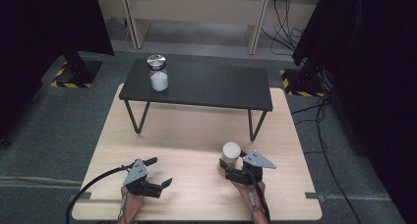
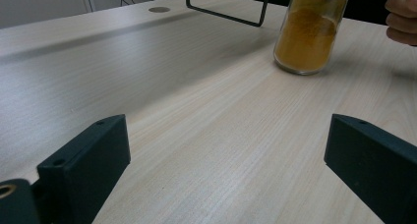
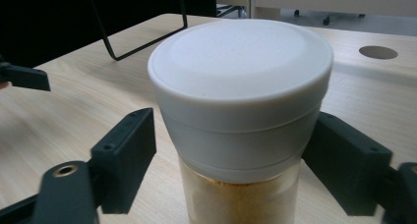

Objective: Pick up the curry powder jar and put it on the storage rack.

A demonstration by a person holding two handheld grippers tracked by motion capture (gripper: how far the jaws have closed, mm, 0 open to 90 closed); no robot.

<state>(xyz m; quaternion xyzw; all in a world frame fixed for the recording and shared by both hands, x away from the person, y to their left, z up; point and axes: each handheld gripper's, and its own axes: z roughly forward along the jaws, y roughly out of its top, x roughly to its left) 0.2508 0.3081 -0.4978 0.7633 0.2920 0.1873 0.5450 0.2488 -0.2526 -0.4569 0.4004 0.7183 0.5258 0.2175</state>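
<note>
A glass jar of orange powder (image 1: 231, 153) with a white lid (image 3: 241, 71) stands on the light wooden table (image 1: 187, 135) at the near right. My right gripper (image 1: 232, 163) has its jaws on either side of the jar just under the lid's rim (image 3: 236, 135), pads against it. In the left gripper view the same jar (image 2: 307, 37) rests on the tabletop, with a person's fingers (image 2: 401, 17) beside it. My left gripper (image 1: 160, 171) hovers low over the near left of the table, jaws wide apart (image 2: 226, 150) with nothing between them.
A low black table (image 1: 211, 89) on thin metal legs stands across the far half of the wooden one. On its left end is a second glass jar (image 1: 158, 76) with a metal lid and white contents. Dark curtains flank both sides.
</note>
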